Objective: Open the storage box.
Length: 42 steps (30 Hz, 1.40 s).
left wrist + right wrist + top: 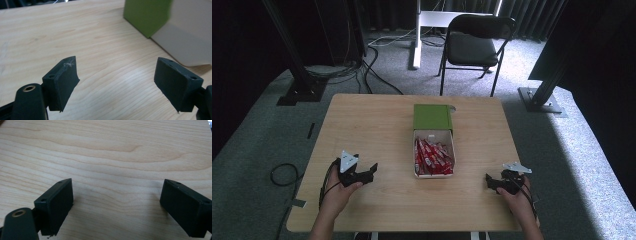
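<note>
On the table (377, 125), going left to right: the left gripper (371, 171) rests near the front edge in a hand (343, 192), its jaws spread wide with bare wood between them. In the left gripper view the green sleeve (147, 16) and the white tray wall (190, 37) rise ahead and to the right of those jaws, near but not touching.

At the middle lies the box: the sleeve (432, 118) toward the far side, the tray (434, 135) drawn out toward the person and packed with red sachets (432, 158). Its long axis runs away from the person, so both grippers face its long sides.

The right gripper (490, 182) sits near the front right, also spread and holding nothing; the right gripper view has plain wood between its jaws.

The box lies between the two tools, to the right of the left one and to the left of the right one. The left gripper looks slightly nearer the tray's side, and it already points toward the box, so I judge it better placed for a first reach.
</note>
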### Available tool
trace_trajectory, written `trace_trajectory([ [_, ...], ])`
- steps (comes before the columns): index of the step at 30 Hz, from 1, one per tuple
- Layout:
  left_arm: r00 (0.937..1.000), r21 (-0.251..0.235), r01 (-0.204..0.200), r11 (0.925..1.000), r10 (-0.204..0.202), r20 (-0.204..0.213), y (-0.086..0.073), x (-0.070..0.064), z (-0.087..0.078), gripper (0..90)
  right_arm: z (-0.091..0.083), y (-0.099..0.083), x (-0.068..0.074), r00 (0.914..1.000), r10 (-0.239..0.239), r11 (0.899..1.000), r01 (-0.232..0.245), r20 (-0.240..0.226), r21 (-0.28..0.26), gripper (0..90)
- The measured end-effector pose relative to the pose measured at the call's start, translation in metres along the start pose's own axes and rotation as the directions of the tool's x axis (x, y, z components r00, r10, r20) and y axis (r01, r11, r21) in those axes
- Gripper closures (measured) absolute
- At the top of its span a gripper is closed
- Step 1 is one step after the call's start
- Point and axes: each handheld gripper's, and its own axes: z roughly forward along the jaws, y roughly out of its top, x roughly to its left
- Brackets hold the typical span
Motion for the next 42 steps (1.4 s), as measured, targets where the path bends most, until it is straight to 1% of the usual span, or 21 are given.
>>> trace_trajectory([
  [1, 0.9992, 0.005, 0.017, 0.9998, -0.017, -0.035, -0.005, 0.002, 0.001, 20.0, 0.0, 0.0, 0.0, 1.0, 0.001, 1.0, -0.001, 0.0, 0.0, 10.9],
  [2, 0.9992, 0.005, 0.017, 0.9998, -0.017, -0.035, -0.005, 0.002, 0.001, 20.0, 0.0, 0.0, 0.0, 1.0, 0.001, 1.0, -0.001, 0.0, 0.0, 10.9],
  [3, 0.9979, 0.001, 0.039, 0.9993, -0.038, -0.052, -0.009, 0.004, 0.001, 18.6, 0.0, 0.0, 0.0, 1.0, -0.001, 1.0, 0.001, 0.0, 0.0, 10.8],
  [8, 0.9948, 0.016, 0.055, 0.9984, -0.053, -0.087, -0.015, 0.01, 0.002, 16.5, 0.0, 0.0, 0.0, 1.0, -0.002, 1.0, 0.002, 0.0, 0.0, 10.8],
  [9, 0.9884, -0.014, 0.049, 0.9987, -0.05, -0.143, -0.019, 0.012, 0.003, 14.7, 0.0, 0.0, 0.0, 1.0, -0.001, 1.0, 0.001, 0.0, 0.0, 10.8],
  [10, 0.9884, -0.014, 0.049, 0.9987, -0.05, -0.143, -0.019, 0.012, 0.003, 14.7, 0.0, 0.0, 0.0, 1.0, -0.001, 1.0, 0.001, 0.0, 0.0, 10.8],
  [11, 0.9839, 0.015, 0.04, 0.9991, -0.037, -0.175, -0.022, 0.016, 0.003, 14.7, 0.0, 0.0, 0.0, 1.0, -0.002, 1.0, 0.002, 0.0, 0.0, 10.8],
  [13, 0.9816, 0.019, 0.057, 0.9982, -0.053, -0.184, -0.025, 0.018, 0.005, 14.3, 0.0, 0.0, 0.0, 1.0, -0.002, 1.0, 0.002, 0.0, 0.0, 10.8],
  [14, 0.9816, 0.019, 0.057, 0.9982, -0.053, -0.184, -0.025, 0.018, 0.005, 10.6, 0.0, 0.0, 0.0, 1.0, -0.002, 1.0, 0.002, 0.0, 0.0, 10.8],
  [15, 0.9819, 0.046, 0.068, 0.9966, -0.059, -0.18, -0.029, 0.02, 0.007, 10.6, 0.0, 0.0, 0.0, 1.0, -0.002, 1.0, 0.002, 0.0, 0.0, 10.8],
  [16, 0.981, 0.075, 0.063, 0.9952, -0.048, -0.188, -0.034, 0.021, 0.009, 10.5, 0.0, 0.0, 0.0, 1.0, -0.002, 1.0, 0.002, 0.0, 0.0, 10.8],
  [22, 0.9796, 0.143, 0.056, 0.9881, -0.026, -0.199, -0.043, 0.025, 0.012, 10.4, 0.0, 0.0, 0.0, 1.0, -0.002, 1.0, 0.002, 0.0, 0.0, 10.8],
  [29, 0.9759, 0.141, 0.067, 0.9877, -0.036, -0.216, -0.044, 0.031, 0.012, 10.5, 0.0, 0.0, 0.0, 1.0, -0.002, 1.0, 0.002, 0.0, 0.001, 10.8],
  [30, 0.9752, 0.189, 0.048, 0.9808, -0.005, -0.221, -0.045, 0.032, 0.013, 10.5, 0.0, 0.0, 0.0, 1.0, -0.001, 1.0, 0.001, -0.001, 0.001, 10.8],
  [31, 0.9752, 0.189, 0.048, 0.9808, -0.005, -0.221, -0.045, 0.032, 0.013, 10.5, 0.0, 0.0, 0.0, 1.0, -0.001, 1.0, 0.001, -0.001, 0.001, 10.8],
  [32, 0.9743, 0.23, 0.048, 0.972, 0.005, -0.225, -0.046, 0.033, 0.014, 10.6, 0.0, 0.0, 0.0, 1.0, -0.001, 1.0, 0.001, -0.001, 0.001, 10.8],
  [33, 0.9743, 0.23, 0.048, 0.972, 0.005, -0.225, -0.046, 0.033, 0.014, 11.2, 0.0, 0.0, 0.0, 1.0, -0.001, 1.0, 0.001, -0.001, 0.001, 10.8],
  [34, 0.9767, 0.232, 0.076, 0.9697, -0.026, -0.213, -0.045, 0.034, 0.015, 12.0, 0.0, 0.0, 0.0, 1.0, -0.001, 1.0, 0.001, -0.001, 0.001, 10.8],
  [35, 0.9767, 0.232, 0.076, 0.9697, -0.026, -0.213, -0.045, 0.034, 0.015, 12.8, 0.0, 0.0, 0.0, 1.0, -0.001, 1.0, 0.001, -0.001, 0.001, 10.8],
  [36, 0.9771, 0.238, 0.131, 0.9625, -0.085, -0.195, -0.046, 0.036, 0.015, 13.4, 0.0, 0.0, 0.0, 1.0, -0.001, 1.0, 0.001, -0.001, 0.001, 10.8],
  [42, 0.9765, 0.239, 0.138, 0.9612, -0.092, -0.195, -0.046, 0.036, 0.015, 12.8, 0.0, 0.0, 0.0, 1.0, 0.0, 1.0, 0.0, -0.002, 0.001, 10.7],
])
